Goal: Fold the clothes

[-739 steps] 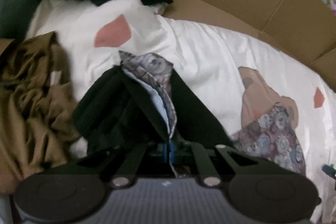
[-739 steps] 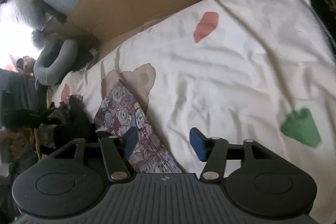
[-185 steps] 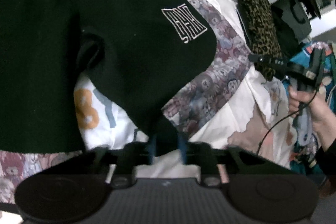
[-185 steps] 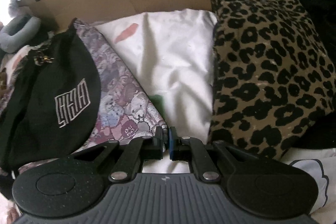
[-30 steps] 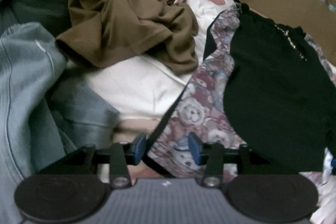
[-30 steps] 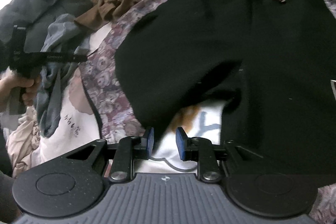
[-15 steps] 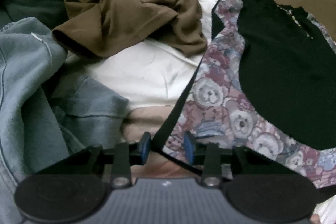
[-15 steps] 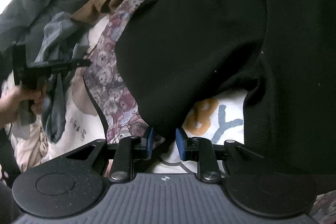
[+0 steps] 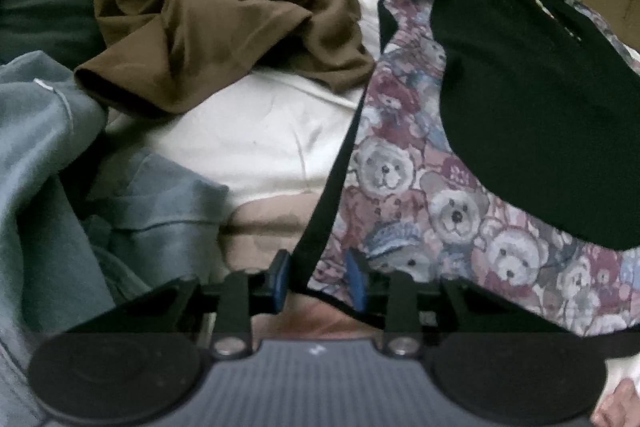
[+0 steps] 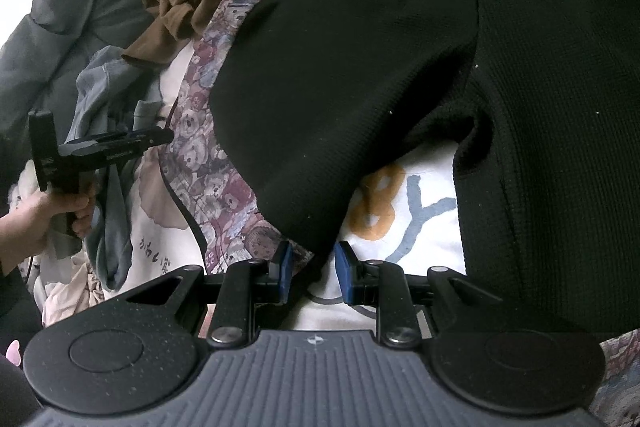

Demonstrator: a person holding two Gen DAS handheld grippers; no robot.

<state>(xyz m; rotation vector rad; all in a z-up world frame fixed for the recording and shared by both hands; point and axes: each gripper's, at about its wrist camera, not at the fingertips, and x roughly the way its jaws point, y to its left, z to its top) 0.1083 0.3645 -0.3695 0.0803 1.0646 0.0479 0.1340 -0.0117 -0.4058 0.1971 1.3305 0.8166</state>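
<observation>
Black knit top (image 10: 400, 47) lies spread on the teddy-bear print cloth (image 9: 440, 203) over the white bed sheet (image 9: 260, 131). A crumpled brown garment (image 9: 216, 11) sits far left, a grey-blue one (image 9: 52, 163) near left. The left claw (image 9: 318, 281) has just been closing around the print cloth's black-trimmed edge, pads apart. The right claw (image 10: 314, 273) stands partly open around the black top's sleeve end.

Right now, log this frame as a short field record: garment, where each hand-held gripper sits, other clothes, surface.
garment: black top lying on teddy-bear print fabric
left hand-held gripper: jaws just closed further, black-trimmed edge of the bear fabric between them, gaps remain
right hand-held gripper: at the black top's lower corner, pads not clearly pressing
other clothes: brown garment, blue-grey garment, both crumpled
surface: white printed sheet
</observation>
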